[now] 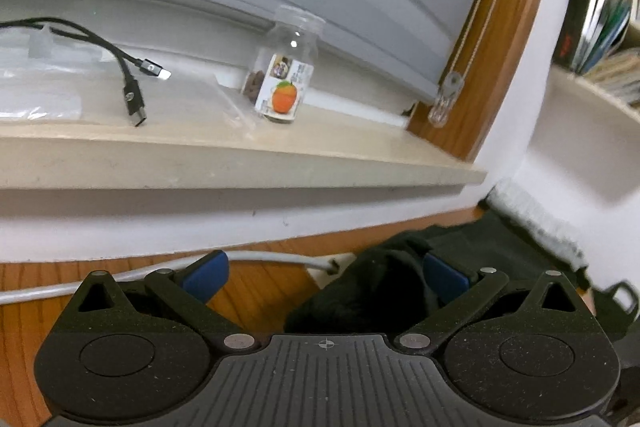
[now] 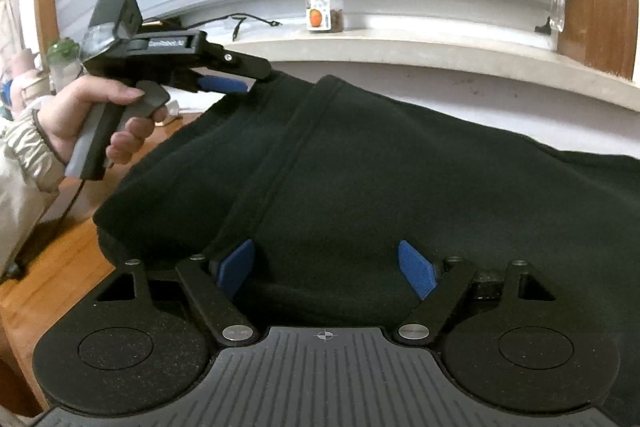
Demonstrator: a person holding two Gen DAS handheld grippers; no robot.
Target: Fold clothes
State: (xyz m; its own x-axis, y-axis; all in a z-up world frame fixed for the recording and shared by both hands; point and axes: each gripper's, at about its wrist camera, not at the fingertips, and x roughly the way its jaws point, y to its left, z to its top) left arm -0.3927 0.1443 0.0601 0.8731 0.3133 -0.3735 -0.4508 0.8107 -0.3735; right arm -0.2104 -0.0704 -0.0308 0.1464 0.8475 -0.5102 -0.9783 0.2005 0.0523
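Note:
A black garment (image 2: 380, 167) lies spread over the wooden table (image 2: 60, 267) below the windowsill, with a seam running across it. My right gripper (image 2: 327, 269) is open at the garment's near edge; its blue pads (image 2: 238, 269) stand wide apart with cloth between them but not pinched. In the right wrist view a hand holds my left gripper (image 2: 248, 79) at the garment's far left corner. In the left wrist view my left gripper (image 1: 324, 275) is open, with a bunched part of the black garment (image 1: 360, 299) lying against its right pad (image 1: 444, 277).
The stone windowsill (image 1: 240, 155) carries a clear jar with an orange label (image 1: 286, 67) and black USB cables (image 1: 134, 95). A white cable (image 1: 260, 259) runs along the table by the wall. Shelves with books (image 1: 600, 39) stand to the right.

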